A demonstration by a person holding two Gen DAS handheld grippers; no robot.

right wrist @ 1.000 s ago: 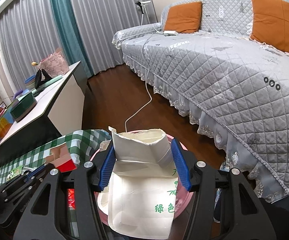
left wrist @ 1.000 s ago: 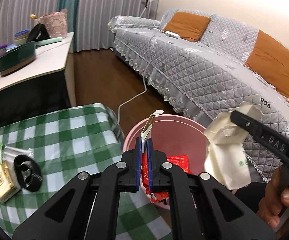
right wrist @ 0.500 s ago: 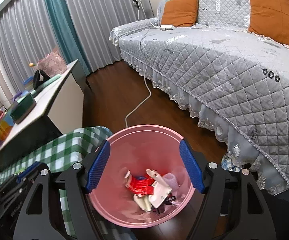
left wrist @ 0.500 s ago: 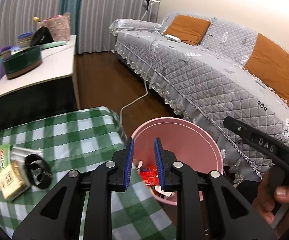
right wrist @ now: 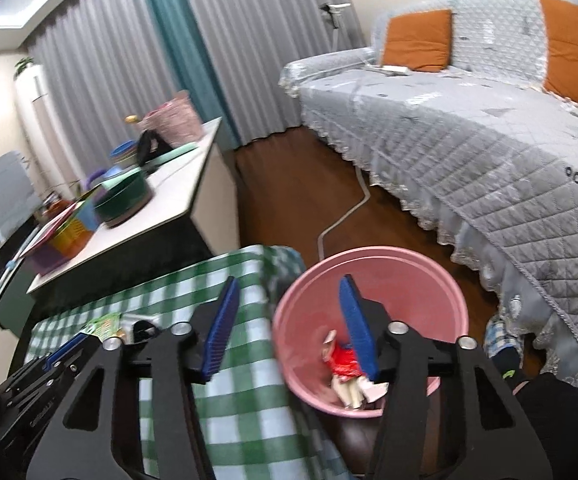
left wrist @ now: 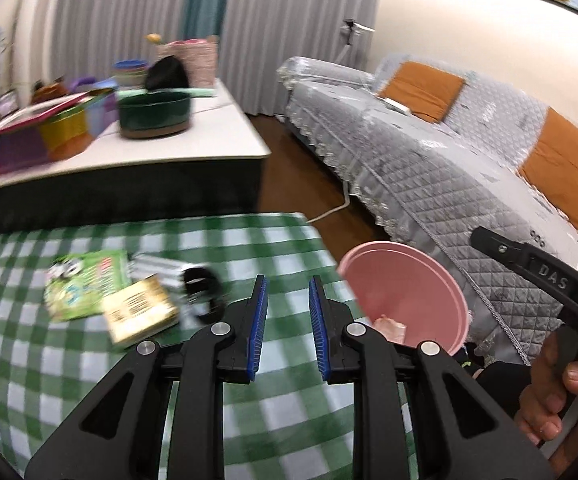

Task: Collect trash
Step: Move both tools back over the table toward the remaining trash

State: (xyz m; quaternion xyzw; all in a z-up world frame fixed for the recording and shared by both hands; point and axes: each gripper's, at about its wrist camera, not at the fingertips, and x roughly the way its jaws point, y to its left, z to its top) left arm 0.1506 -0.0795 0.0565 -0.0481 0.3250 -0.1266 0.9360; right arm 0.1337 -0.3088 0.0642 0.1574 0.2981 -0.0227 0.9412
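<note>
While both of our grippers hang over the green-checked table [left wrist: 89, 360], the largest thing before us is the grey quilted sofa [left wrist: 429, 160] along the right, with orange cushions [left wrist: 421, 88] on its back. Behind the table stands a white-topped counter [left wrist: 149, 148] carrying a dark green round tin [left wrist: 155, 114] and coloured boxes.

Just off the table's right edge sits the pink bin [right wrist: 369, 280] — inside it we see a red wrapper [right wrist: 343, 360] and pale scraps of paper. Trash lies near the table's middle: a green snack packet [left wrist: 85, 284], a gold-and-cream packet [left wrist: 139, 312] touching its lower right corner, a silvery wrapper [left wrist: 157, 270] and a black ring-shaped piece [left wrist: 203, 284] just beside them.

Our left gripper [left wrist: 287, 312] holds its jaws a little apart with nothing between them, above the table near its right edge. Our right gripper [right wrist: 289, 320] has just been narrowing — its jaws stand apart and hold nothing, one finger over the table's edge, the other over the bin.
</note>
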